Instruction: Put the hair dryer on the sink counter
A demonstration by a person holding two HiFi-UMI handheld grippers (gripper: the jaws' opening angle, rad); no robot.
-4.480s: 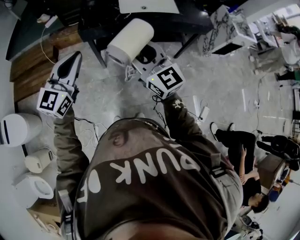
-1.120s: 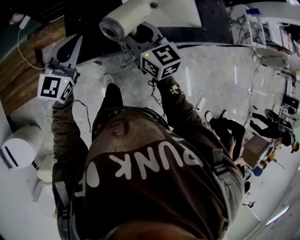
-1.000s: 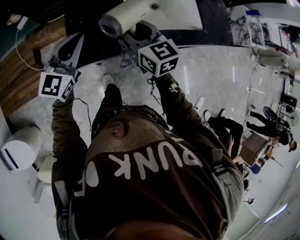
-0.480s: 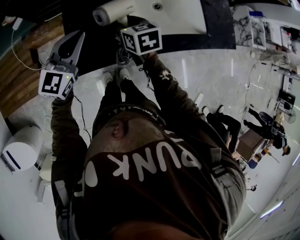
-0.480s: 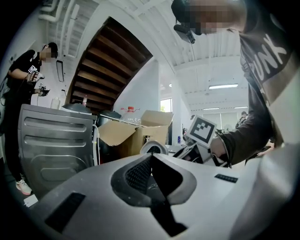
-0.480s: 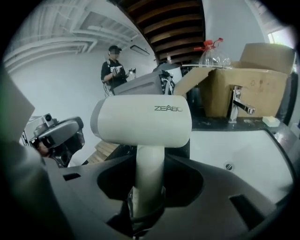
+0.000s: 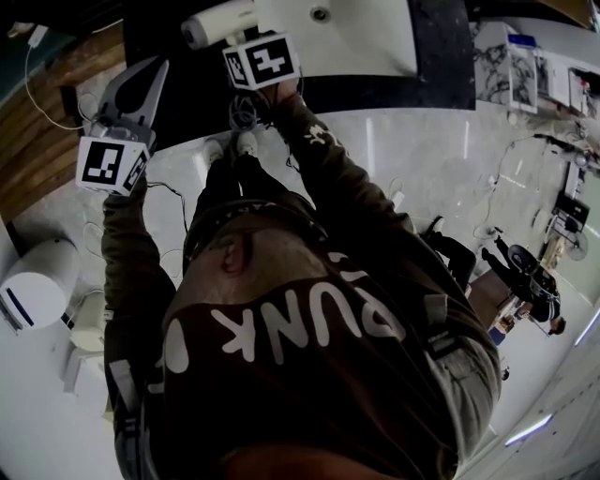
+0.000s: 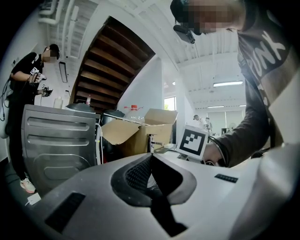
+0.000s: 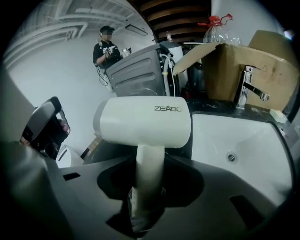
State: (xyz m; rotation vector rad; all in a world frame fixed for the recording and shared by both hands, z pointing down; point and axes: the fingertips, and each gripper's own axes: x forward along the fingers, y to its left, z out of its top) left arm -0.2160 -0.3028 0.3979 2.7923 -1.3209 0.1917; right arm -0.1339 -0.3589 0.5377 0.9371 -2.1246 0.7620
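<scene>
Hair dryer [image 9: 145, 122] cream-white, small grey lettering on barrel. Sink basin [image 9: 243, 140] white; counter [image 7: 441, 56] black. Marker cube [image 7: 261, 61] white with black squares. Left gripper [image 8: 151, 161] pale grey. Cardboard box [image 9: 234, 70] tan. Sweatshirt [image 7: 319, 356] brown, white block letters. Floor [image 7: 422, 159] pale grey, marbled.

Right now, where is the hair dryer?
The right gripper holds the hair dryer by its handle, at the head view's top, left of the white sink.

Open-plan lab with a mock bathroom: sink [image 9: 243, 136], tap [image 9: 246, 86] and washing machine [image 9: 140, 72] far, cardboard box [image 9: 243, 61] behind, loose cables [image 7: 167, 190] on the marble floor [image 7: 403, 141].
</scene>
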